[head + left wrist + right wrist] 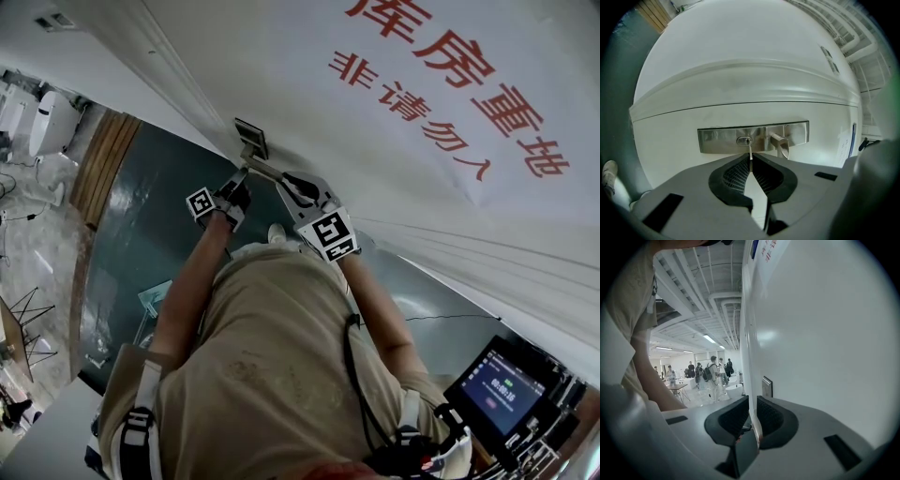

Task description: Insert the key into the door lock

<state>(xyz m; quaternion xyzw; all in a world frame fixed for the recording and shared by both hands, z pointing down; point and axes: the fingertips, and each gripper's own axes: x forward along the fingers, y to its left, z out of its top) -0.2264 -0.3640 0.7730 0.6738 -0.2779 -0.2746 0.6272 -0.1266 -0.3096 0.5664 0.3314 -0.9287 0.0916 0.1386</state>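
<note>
On the white door, a brushed metal lock plate (717,139) carries the keyhole (745,140) and a lever door handle (780,144). My left gripper (750,160) is shut on a thin silver key (750,151), whose tip sits in the keyhole. In the head view, the left gripper (239,187) reaches the plate (251,141) from below. My right gripper (292,185) meets the end of the handle (265,172). In the right gripper view its pads (751,401) press a pale metal strip, the handle's end, and the plate (767,387) shows edge-on beyond.
The white door (394,141) bears red print. A dark green floor (150,216) lies below, with a screen (497,386) at the lower right. Several people (712,373) and a table (677,387) stand far off in the hall past the door's edge.
</note>
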